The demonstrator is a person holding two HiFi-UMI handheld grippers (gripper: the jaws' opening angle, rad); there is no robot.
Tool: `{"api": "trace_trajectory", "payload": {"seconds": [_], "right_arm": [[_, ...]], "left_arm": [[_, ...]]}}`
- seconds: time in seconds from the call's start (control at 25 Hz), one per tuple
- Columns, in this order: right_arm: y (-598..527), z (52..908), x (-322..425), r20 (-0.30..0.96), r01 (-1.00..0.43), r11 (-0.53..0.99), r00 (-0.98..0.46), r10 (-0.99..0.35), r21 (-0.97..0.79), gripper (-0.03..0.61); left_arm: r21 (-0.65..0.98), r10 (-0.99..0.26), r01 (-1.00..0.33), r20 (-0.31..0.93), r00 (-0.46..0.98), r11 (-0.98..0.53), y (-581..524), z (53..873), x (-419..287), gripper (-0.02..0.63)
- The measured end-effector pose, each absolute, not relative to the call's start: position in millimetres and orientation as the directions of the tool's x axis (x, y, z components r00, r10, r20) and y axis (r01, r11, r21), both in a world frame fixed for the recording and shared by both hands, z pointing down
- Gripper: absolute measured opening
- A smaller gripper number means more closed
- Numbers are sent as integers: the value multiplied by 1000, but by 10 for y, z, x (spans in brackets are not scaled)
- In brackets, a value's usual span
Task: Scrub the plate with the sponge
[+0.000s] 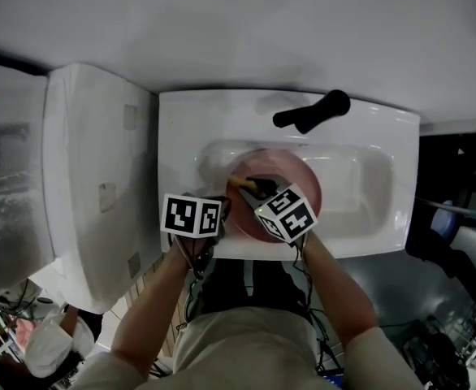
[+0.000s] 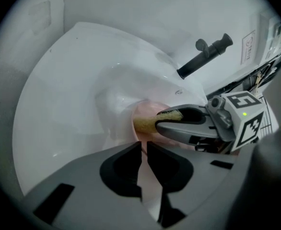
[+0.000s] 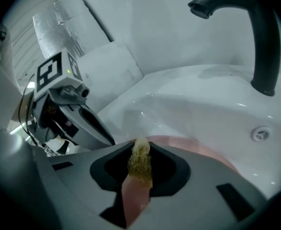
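Note:
A pink plate (image 1: 295, 173) lies tilted in the white sink basin (image 1: 360, 193). My left gripper (image 1: 224, 207) is at the plate's near-left rim, and its jaws stand almost together with the thin pink edge (image 2: 151, 195) between them. My right gripper (image 1: 252, 188) is shut on a yellow sponge (image 1: 241, 183) and reaches over the plate's left part. In the right gripper view the sponge (image 3: 140, 164) sticks out between the jaws above the plate (image 3: 198, 150). From the left gripper view, the sponge (image 2: 147, 123) hangs just over the plate; I cannot tell if they touch.
A black faucet (image 1: 311, 112) stands on the sink's back rim and arches over the basin (image 3: 263, 42). A white tank-like fixture (image 1: 92, 185) sits to the left of the sink. Dark clutter and cables fill the floor at the right.

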State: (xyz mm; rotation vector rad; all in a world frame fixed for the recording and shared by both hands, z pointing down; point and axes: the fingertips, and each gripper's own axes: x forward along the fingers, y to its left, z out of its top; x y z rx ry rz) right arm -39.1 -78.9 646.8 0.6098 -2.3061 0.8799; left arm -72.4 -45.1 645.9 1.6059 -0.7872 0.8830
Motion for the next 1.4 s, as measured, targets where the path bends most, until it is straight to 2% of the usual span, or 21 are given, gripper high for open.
{"api": "trace_trajectory", "payload": {"seconds": [0.6,0.8,1.08,1.4], "right_arm": [[-1031,7052,582,895,-693,712,-381,-233,-110,92],[-937,6997,889,928,-710,700,-308,-211,-77,92],[-598,6864,1200,945,-688,714,-305,-120,-131,89],[-64,6469,1034,899,-610,718,-436,48,-334,89]], "left_arm": [[459,-76,-866,874,480,-197,-503,6489,-725,37],[454,-80,-871,877,474,-188,-537,6530,-705,32],[437,-93,-878,883,460,-197,-567,6544,-707,29],[416,-122,-884,886,447,-211,-593,6544,-670,29]]}}
